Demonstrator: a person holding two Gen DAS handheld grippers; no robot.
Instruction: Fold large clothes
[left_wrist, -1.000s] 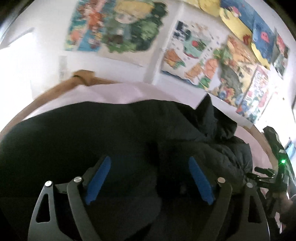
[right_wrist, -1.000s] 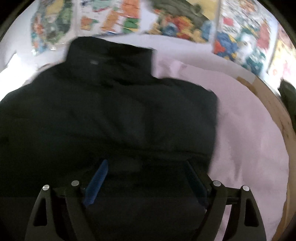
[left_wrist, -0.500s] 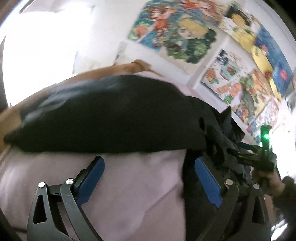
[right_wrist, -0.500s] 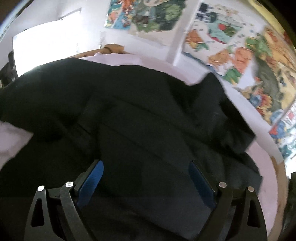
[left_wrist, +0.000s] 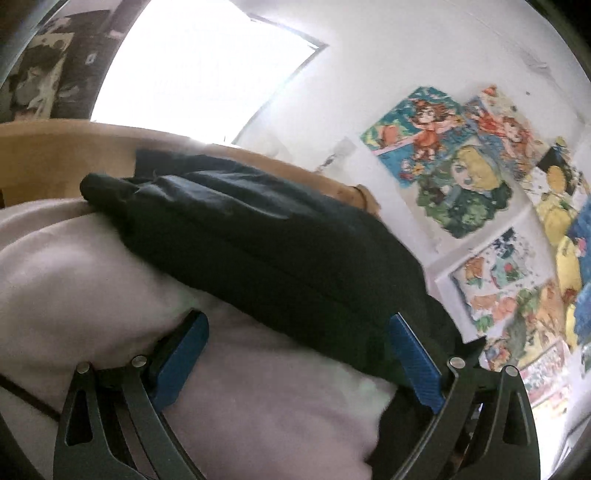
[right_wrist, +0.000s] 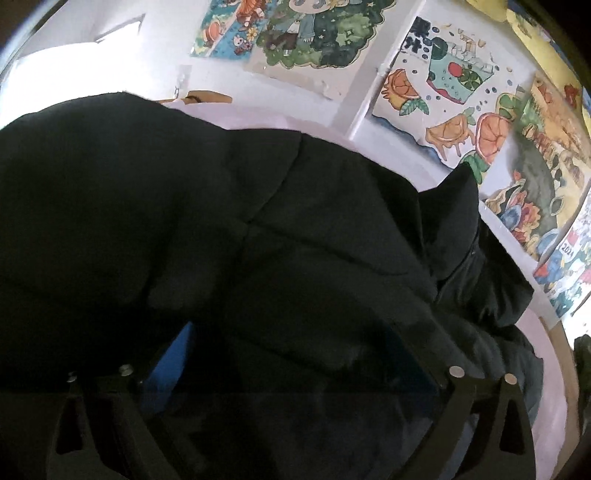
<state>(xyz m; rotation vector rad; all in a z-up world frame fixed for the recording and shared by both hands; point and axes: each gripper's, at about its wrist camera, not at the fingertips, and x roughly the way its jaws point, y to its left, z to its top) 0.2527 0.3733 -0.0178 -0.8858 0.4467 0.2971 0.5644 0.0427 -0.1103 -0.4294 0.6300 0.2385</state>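
Black jacket (left_wrist: 258, 251) just beyond the wide-open left tool (left_wrist: 295, 362), on pink sheet (left_wrist: 74, 266).

We saw that the black jacket (left_wrist: 280, 254) was matt woven cloth, padded and faintly creased, with stitched seams across its panels in the right wrist view (right_wrist: 258, 236). Under the jacket lay a pale pink sheet (left_wrist: 92, 266) of soft, smooth cloth. Behind the jacket, the bed frame (left_wrist: 55, 155) was bare light wood with a dull finish. On the wall behind the jacket hung paper drawings (right_wrist: 443, 88), flat and matt. The left gripper (left_wrist: 299, 360) carried ribbed blue plastic pads (left_wrist: 415, 363) on dull dark arms with shiny metal pins.
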